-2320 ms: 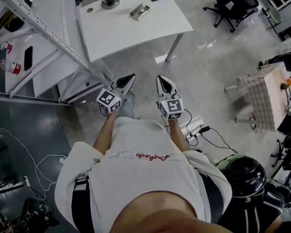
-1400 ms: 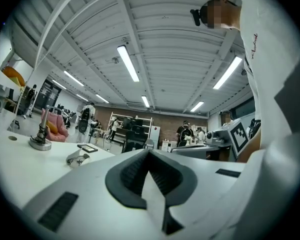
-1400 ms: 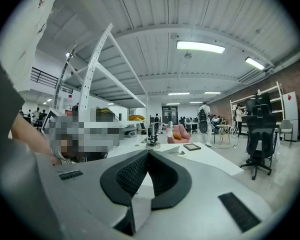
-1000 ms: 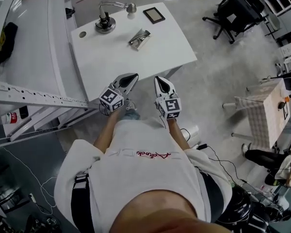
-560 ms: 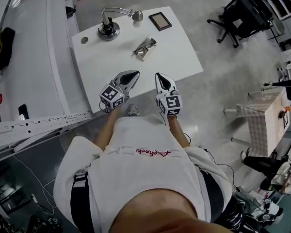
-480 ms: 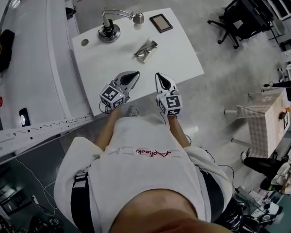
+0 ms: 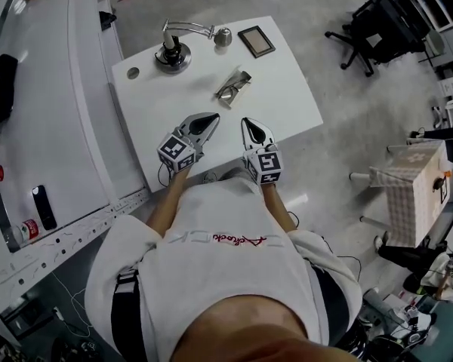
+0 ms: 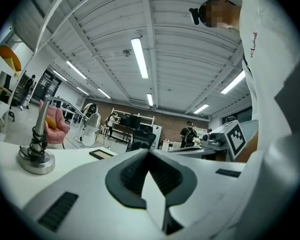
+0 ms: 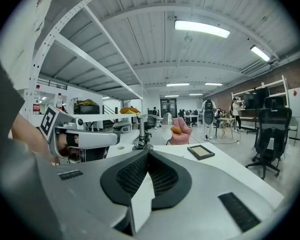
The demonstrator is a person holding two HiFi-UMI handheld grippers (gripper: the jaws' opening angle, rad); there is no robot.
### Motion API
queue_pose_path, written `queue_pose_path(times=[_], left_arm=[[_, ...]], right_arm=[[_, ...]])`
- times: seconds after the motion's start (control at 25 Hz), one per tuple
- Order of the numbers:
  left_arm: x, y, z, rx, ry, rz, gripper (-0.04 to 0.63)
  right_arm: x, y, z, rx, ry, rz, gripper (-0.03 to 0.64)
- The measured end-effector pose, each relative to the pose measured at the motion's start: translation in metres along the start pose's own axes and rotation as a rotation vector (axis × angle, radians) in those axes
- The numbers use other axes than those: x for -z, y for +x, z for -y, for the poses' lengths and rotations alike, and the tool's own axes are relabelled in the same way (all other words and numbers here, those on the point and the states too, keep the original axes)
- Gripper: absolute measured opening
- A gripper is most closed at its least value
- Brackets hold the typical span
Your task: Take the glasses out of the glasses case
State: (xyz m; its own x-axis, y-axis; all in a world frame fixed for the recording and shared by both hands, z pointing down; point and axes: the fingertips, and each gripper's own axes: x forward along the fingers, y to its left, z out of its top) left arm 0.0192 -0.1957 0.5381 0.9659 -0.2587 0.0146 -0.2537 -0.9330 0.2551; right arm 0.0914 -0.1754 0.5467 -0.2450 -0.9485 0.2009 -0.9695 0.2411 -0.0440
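Overhead, the head view shows a white tabletop with a desk lamp at its far left corner. The glasses case lies near the middle, slightly toward the far edge, and a dark framed panel lies near the far right corner. The case is well apart from both grippers. Whether the glasses sit inside it is too small to tell. The left gripper and the right gripper are held side by side over the near edge, tips pointing toward the case.

The left gripper view supplies what the head view cannot: its jaws are together at the tips, with nothing between them. This view shows the lamp base at left, the framed panel beyond it and the right gripper at right. The case does not appear. The right gripper view shows its jaws likewise closed and empty, with the left gripper at left, the lamp at centre and the panel at right. Only the head view shows the case.
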Motion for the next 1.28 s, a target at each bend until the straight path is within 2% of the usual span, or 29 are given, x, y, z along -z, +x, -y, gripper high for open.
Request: queue_pose_path(times=[0.4, 0.84, 1.28], left_arm=[[0.002, -0.006, -0.016, -0.024, -0.018, -0.002, -0.009], [0.000, 0.010, -0.051, -0.092, -0.025, 0.006, -0.009], [0.018, 0.026, -0.062, -0.109, -0.066, -0.044, -0.009]], right_arm=[[0.001, 0.019, -0.004, -0.019, 0.011, -0.015, 0.000], [-0.006, 0.053, 0.026, -0.033, 0.013, 0.006, -0.001], [0.005, 0.066, 0.042, -0.047, 0.049, -0.039, -0.002]])
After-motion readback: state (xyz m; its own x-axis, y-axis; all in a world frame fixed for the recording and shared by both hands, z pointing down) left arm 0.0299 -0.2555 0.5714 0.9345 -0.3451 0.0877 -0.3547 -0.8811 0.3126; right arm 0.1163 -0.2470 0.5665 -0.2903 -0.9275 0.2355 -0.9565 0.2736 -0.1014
